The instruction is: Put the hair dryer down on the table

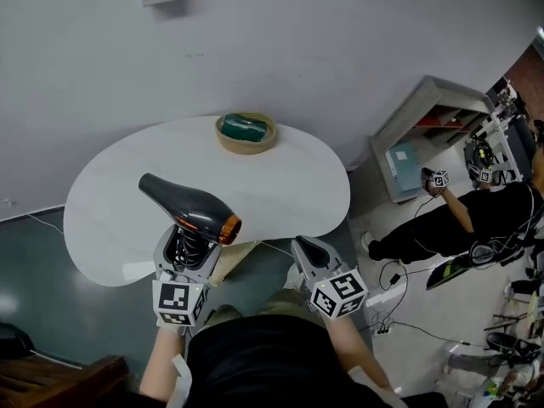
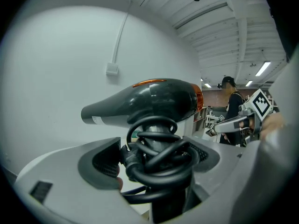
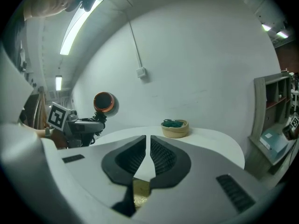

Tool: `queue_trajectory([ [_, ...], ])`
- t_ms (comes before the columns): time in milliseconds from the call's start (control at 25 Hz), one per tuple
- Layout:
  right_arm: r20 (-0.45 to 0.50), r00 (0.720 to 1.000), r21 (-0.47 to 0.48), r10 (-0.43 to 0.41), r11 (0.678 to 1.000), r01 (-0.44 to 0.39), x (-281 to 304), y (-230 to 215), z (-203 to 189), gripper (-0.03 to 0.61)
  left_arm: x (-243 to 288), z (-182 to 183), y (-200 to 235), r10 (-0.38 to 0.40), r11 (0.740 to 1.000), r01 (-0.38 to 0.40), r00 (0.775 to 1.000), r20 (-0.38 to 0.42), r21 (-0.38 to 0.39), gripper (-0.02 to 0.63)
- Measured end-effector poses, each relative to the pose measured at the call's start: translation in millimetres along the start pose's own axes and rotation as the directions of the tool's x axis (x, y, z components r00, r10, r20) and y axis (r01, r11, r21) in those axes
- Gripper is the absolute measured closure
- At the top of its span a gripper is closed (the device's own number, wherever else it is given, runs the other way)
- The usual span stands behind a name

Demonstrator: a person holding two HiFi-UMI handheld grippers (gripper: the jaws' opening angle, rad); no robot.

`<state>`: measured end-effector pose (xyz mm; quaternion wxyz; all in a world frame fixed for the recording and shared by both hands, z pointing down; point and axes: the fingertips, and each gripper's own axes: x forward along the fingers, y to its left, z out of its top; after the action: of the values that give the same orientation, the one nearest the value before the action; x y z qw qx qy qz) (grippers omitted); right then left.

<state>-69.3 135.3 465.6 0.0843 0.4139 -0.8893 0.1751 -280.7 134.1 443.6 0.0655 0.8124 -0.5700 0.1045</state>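
Note:
A black hair dryer (image 1: pixel 189 208) with an orange ring at its rear is held above the near edge of the white table (image 1: pixel 280 185). My left gripper (image 1: pixel 185 249) is shut on its handle, around which the black cord is coiled (image 2: pixel 156 160). The dryer's barrel (image 2: pixel 145 101) lies crosswise over the jaws, its nozzle to the left. My right gripper (image 1: pixel 313 252) hangs just off the table's front edge, shut with nothing between its jaws (image 3: pixel 148 154). From the right gripper view the dryer's orange rear (image 3: pixel 103 102) shows at the left.
A shallow wooden bowl (image 1: pixel 246 133) with a green object in it sits at the table's far side, by the wall. A grey shelf unit (image 1: pixel 421 138) stands to the right. Another person (image 1: pixel 476 215) with grippers crouches on the floor at the right, among cables.

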Motion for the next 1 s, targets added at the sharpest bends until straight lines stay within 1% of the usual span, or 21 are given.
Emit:
queue_trajectory([
  [120,-0.012,0.998,-0.001,0.057,0.998,-0.057,9.5,-34.7,14.3,0.538,26.2,10.2,-12.7,0.054,0.998,-0.054,0.998,-0.016,-0.029,0.195],
  [280,-0.029,0.992,-0.010,0.123,0.992,-0.124,14.4,-83.1,33.5,0.538,58.6,20.9,-34.8,0.131,0.989,-0.135,0.990,-0.051,-0.068,0.195],
  [400,-0.045,0.986,-0.012,0.162,0.987,-0.163,16.5,-120.3,42.5,0.538,84.8,25.0,-53.9,0.168,0.981,-0.174,0.983,-0.075,-0.086,0.195],
  [520,-0.053,0.980,-0.004,0.193,0.981,-0.194,17.0,-151.9,48.3,0.538,108.2,27.7,-73.2,0.194,0.976,-0.202,0.976,-0.094,-0.082,0.195],
  [760,-0.062,0.971,-0.007,0.232,0.972,-0.233,22.3,-196.7,57.1,0.538,149.5,29.4,-107.3,0.203,0.975,-0.212,0.973,-0.110,-0.069,0.195],
  [1000,-0.079,0.976,0.013,0.201,0.980,-0.200,24.4,-228.1,57.9,0.538,192.3,21.5,-135.2,0.141,0.986,-0.153,0.978,-0.151,-0.072,0.196],
])
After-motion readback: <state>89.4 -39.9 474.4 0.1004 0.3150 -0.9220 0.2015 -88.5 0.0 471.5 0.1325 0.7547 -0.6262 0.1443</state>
